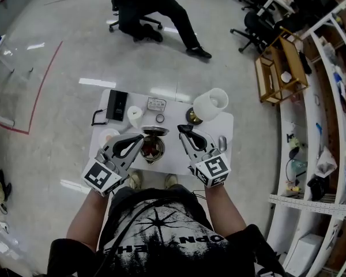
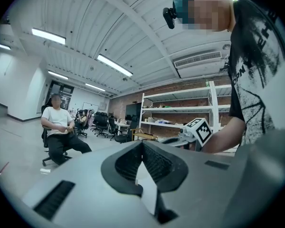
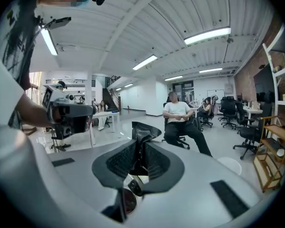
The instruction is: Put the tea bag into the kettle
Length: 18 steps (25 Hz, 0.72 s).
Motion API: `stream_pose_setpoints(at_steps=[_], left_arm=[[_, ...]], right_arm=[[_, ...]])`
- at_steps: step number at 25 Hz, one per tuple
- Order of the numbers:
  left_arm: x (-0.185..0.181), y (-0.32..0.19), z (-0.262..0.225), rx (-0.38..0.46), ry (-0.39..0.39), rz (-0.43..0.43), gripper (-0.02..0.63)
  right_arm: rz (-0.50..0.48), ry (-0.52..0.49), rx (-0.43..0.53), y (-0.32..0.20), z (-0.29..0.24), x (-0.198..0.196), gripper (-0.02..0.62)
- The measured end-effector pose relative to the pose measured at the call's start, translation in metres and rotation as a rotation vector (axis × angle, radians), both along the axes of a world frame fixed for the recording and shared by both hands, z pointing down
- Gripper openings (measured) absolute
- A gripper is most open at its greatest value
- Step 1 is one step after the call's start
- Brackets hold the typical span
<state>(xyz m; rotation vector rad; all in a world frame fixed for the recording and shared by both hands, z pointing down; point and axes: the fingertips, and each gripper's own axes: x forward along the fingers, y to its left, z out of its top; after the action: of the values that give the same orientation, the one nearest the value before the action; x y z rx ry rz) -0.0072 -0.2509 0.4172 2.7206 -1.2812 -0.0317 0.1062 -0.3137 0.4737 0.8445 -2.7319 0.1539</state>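
Both bare forearms reach up from the lower edge of the head view, side by side over the small white table [image 1: 226, 124]; the left gripper [image 1: 139, 137] sits left of centre and the right gripper [image 1: 183, 128] right of centre, their tips leaning in toward each other above the glass kettle [image 1: 152, 148], which stands at the table's near edge between them; both gripper views look out across the room rather than down, toward a seated person [image 1: 155, 7] on an office chair; the left gripper's jaws are pressed together on a flat white piece, what looks to be the tea bag [image 2: 148, 189]; its long axis runs down the frame, its pointed end up between the pads and its wider end hanging toward the lower centre, where the gripper's body cuts it off; the right gripper's jaws are closed on a crumpled black piece [image 3: 143, 129] that sticks out past the tips toward the upper centre; what this black piece is cannot be told; in the head view the white piece is hidden by the left gripper, and any string or tag cannot be made out.
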Motion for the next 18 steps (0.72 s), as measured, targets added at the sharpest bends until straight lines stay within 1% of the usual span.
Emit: stream_pose_setpoints(at_steps=[4,7,9,12,15,18], left_arm=[[-0.004,0.004,-0.006,0.015,-0.016,-0.006,0.006],[-0.008,0.005,-0.010,0.033,-0.018,-0.014,0.006],[-0.012,0.011,-0.007,0.030,-0.029,-0.017,0.006],[-0.019,0.019,-0.001,0.007,-0.020,-0.016,0.006],[-0.027,0.028,0.006,-0.019,0.005,-0.028,0.006],[-0.038,0.036,0.009,-0.039,0.006,-0.053,0.006]], right_arm=[[-0.045,-0.020,0.035,0.009,-0.023,-0.007,0.051],[-0.062,-0.019,0.033,0.012,-0.021,-0.015,0.051],[-0.078,-0.014,0.019,0.018,-0.011,-0.023,0.051],[-0.115,0.028,-0.004,0.025,0.012,-0.034,0.052],[-0.158,0.109,-0.069,0.036,0.055,-0.042,0.052],[-0.204,0.191,-0.134,0.045,0.102,-0.054,0.052]])
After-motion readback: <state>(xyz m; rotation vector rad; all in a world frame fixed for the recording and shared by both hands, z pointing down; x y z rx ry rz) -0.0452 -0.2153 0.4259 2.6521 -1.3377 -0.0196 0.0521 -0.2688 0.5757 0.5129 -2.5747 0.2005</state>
